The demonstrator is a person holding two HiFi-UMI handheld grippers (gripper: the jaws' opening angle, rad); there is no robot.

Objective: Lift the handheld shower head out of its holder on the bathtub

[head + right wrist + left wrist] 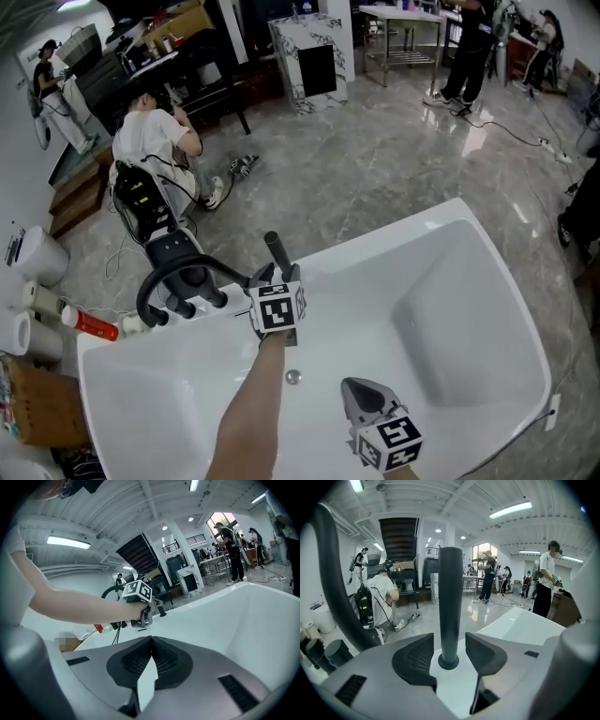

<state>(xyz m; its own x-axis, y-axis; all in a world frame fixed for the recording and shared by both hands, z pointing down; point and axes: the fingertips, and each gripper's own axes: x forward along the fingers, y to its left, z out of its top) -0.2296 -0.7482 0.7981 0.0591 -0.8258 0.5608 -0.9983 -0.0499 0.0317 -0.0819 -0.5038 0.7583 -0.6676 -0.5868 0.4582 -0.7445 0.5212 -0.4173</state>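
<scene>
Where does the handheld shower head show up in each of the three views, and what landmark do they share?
Head view: shower head upright on the tub rim, just left of centre.
Left gripper view: shower head dead centre, between the parted fingers, untouched.
Right gripper view: probably the small dark stub right of the marker cube.
Shared landmark: the white bathtub.
</scene>
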